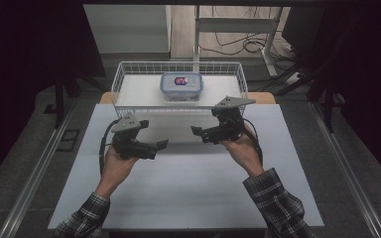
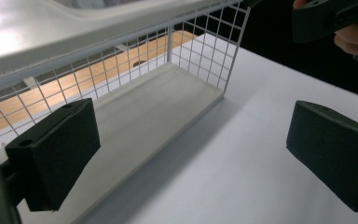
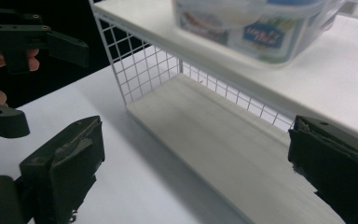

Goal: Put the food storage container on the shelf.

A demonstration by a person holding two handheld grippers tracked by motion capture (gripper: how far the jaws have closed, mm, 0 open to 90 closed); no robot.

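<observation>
both tongs over the white tabletop point(image 1: 188, 188)
i held the left tongs point(image 1: 161, 146) and right tongs point(image 1: 196, 132) wide open, empty, near the wire basket point(image 1: 129, 69) with its lidded container point(image 1: 181, 87).

basket point(image 1: 124, 79): white coated wire mesh | container point(image 1: 181, 86): clear glossy plastic, printed label | table point(image 1: 188, 188): smooth matt white | shelf board point(image 3: 223, 140): pale wood grain, matt | jaws: matt black plastic

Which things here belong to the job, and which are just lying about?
Job:
- lidded food box
- wire basket holding it
- left gripper, open, empty
- right gripper, open, empty

Lying about:
- cables on the floor behind
- metal frame behind the basket
</observation>
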